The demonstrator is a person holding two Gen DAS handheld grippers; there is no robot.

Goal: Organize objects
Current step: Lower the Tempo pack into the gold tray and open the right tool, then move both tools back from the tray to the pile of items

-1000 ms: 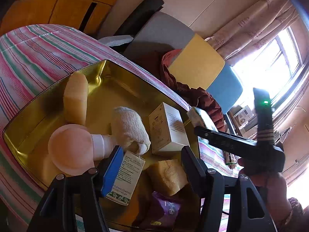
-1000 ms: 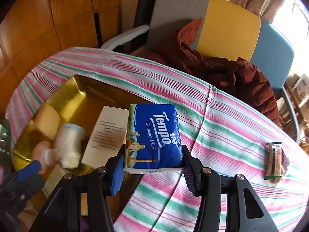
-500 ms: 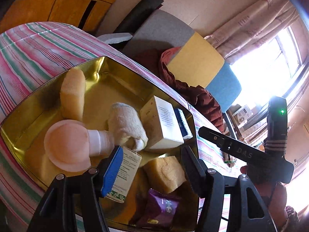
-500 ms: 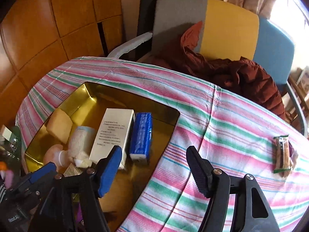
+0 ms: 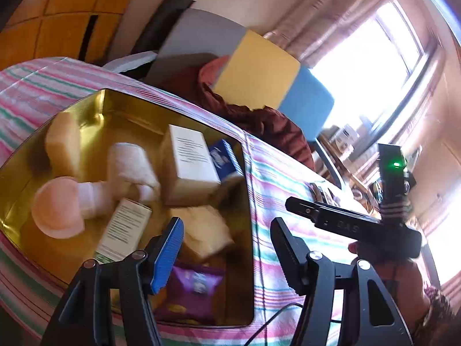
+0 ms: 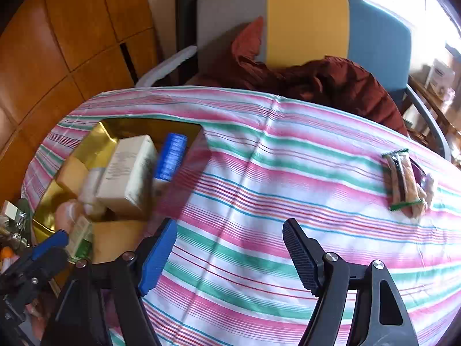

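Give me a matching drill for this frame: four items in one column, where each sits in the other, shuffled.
Items:
1. blue tissue pack
2. snack bar
3. purple packet
4. brown jacket

Places:
A. on the chair beyond the table
B. in the gold tin, near corner by the left gripper
C. alone on the striped tablecloth, far right
D. in the gold tin, on edge beside the white box

Pairs: 1-D, 2-C, 3-B, 4-A
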